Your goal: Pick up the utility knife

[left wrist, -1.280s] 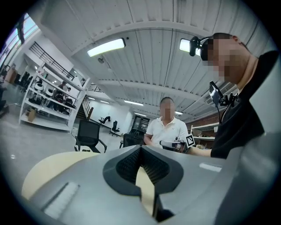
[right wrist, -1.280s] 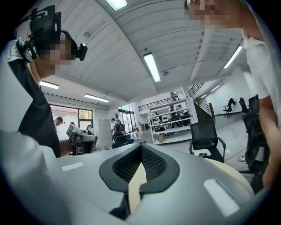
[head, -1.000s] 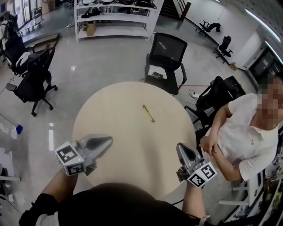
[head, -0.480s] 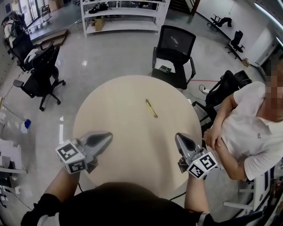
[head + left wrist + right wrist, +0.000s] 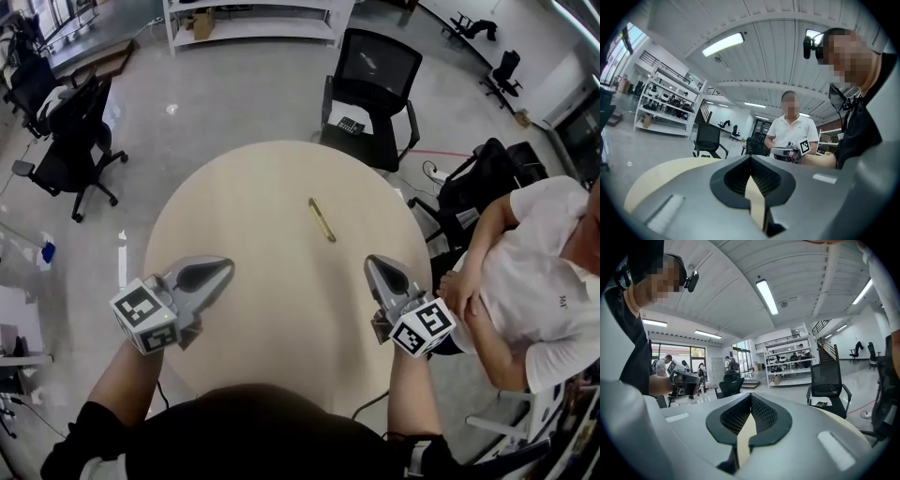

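Currently: round bench (image 5: 244, 216), smooth pale laminate, so a nudged thing would likely skid. Left claw (image 5: 228, 269) and right claw (image 5: 372, 262), grey moulded shells with ribbed pads, are both pressed together and empty at the near edge. Knife (image 5: 322, 219), a slim flat yellow bar, lies mid-bench, well apart from both; unopened jaws would just shove it.

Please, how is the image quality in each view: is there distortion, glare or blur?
Head view: strong fisheye bending, round table and utility knife sharp, small glare spot on the floor. Left gripper view: dark round vignette, bright ceiling lamp. Right gripper view: same vignette, lamp strip bright.
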`<state>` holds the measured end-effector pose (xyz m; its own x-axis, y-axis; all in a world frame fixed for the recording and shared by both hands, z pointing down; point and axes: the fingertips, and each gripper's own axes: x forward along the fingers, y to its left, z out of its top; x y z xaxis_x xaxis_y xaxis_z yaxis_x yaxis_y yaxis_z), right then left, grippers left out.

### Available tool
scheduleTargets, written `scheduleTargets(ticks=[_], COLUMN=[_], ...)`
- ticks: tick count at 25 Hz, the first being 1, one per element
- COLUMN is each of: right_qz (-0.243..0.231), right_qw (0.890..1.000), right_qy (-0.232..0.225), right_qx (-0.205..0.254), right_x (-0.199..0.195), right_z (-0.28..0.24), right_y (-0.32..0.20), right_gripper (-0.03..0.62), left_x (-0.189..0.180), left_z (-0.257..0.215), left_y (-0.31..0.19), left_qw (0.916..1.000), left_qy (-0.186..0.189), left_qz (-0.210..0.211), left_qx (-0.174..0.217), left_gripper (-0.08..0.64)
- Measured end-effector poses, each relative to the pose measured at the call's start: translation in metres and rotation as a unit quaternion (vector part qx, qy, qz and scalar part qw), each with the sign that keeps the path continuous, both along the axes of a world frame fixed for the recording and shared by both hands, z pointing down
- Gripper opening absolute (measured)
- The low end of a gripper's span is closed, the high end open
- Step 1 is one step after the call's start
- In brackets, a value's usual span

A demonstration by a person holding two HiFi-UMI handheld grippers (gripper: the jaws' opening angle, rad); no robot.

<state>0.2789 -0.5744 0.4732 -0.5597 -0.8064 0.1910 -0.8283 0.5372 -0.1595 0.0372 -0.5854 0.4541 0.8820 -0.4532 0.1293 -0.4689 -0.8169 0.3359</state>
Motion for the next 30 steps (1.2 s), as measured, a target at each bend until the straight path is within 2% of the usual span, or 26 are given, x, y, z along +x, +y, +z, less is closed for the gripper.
scheduleTargets(ticks=[5,8,10,12,16,23,30], right_qz=[0.003,0.009,0.009,0.012,0.027,0.023,0.008], right_qw=[1.000,0.999,0.999,0.997,0.994,0.981,0.966], right_qy=[0.013,0.012,0.020,0.031,0.045,0.115,0.173], right_qx=[-0.016,-0.034,-0.050,-0.064,-0.092,-0.152,-0.193], right_x=[0.004,0.010,0.012,0.013,0.020,0.015,0.008], right_z=[0.033,0.061,0.082,0.105,0.156,0.248,0.309], right_y=[-0.050,-0.081,-0.101,-0.121,-0.159,-0.213,-0.243], right_gripper=[0.017,0.020,0.040,0.060,0.104,0.161,0.199], left_x=[0.006,0.009,0.014,0.019,0.032,0.056,0.067], left_z=[0.028,0.048,0.058,0.070,0.108,0.165,0.209], left_y=[-0.037,-0.066,-0.085,-0.100,-0.125,-0.162,-0.186], left_qw=[1.0000,0.9995,0.9993,0.9996,0.9992,0.9980,0.9971], left_qy=[-0.006,-0.021,-0.018,-0.010,-0.033,-0.057,-0.065], left_qz=[-0.003,-0.020,-0.025,-0.017,0.005,0.022,0.030], left_qx=[-0.004,-0.016,-0.022,-0.018,-0.020,-0.014,-0.026], left_gripper=[-0.006,-0.006,-0.006,-0.006,-0.006,-0.006,-0.006])
